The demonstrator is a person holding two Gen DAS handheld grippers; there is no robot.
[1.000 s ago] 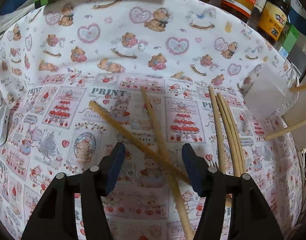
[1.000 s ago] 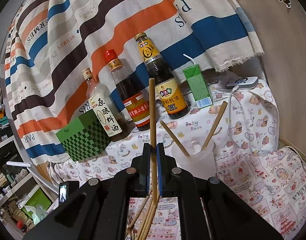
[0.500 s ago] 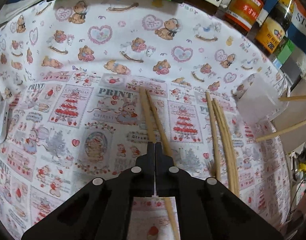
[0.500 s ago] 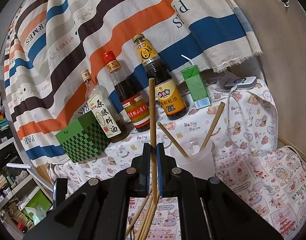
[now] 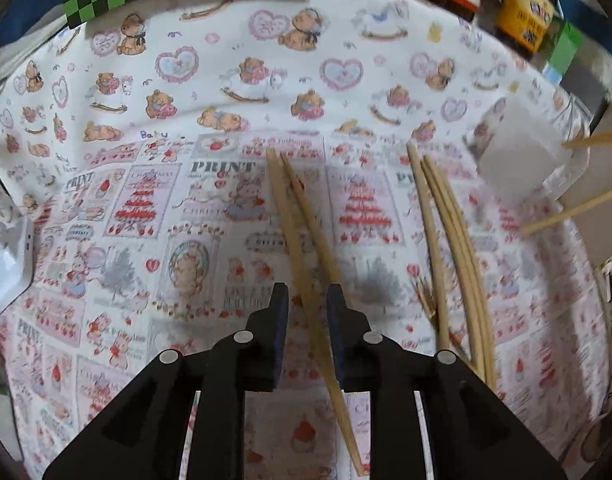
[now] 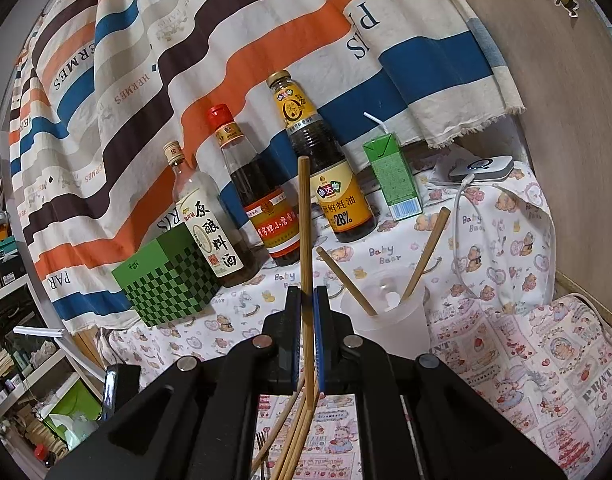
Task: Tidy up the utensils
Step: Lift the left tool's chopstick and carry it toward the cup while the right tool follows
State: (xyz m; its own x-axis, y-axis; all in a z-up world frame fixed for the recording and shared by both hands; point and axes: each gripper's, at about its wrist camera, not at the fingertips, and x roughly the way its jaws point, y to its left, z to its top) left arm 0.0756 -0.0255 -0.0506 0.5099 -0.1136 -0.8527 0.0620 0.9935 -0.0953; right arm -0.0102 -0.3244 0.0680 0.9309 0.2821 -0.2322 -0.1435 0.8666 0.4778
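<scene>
In the left wrist view, two bamboo chopsticks (image 5: 294, 208) lie side by side on the printed cloth and run back between the fingers of my left gripper (image 5: 307, 294). Its jaws are opening, and the pads stand clear of the sticks. A bundle of several more chopsticks (image 5: 446, 232) lies to the right. The white plastic cup (image 5: 522, 160) stands at the far right. My right gripper (image 6: 305, 296) is shut on one upright chopstick (image 6: 305, 220), held above the table just left of the cup (image 6: 386, 320). Two chopsticks (image 6: 342, 284) lean inside that cup.
Three sauce bottles (image 6: 326, 176) stand in a row at the back, with a green checked box (image 6: 170, 280) to their left and a green drink carton (image 6: 394, 180) to their right. A white device with a cable (image 6: 482, 166) lies at the back right. A white object (image 5: 4, 256) sits at the cloth's left edge.
The left gripper closed over two crossed chopsticks, drawing them together side by side, and its jaws have since parted again. The right gripper and its chopstick have not moved.
</scene>
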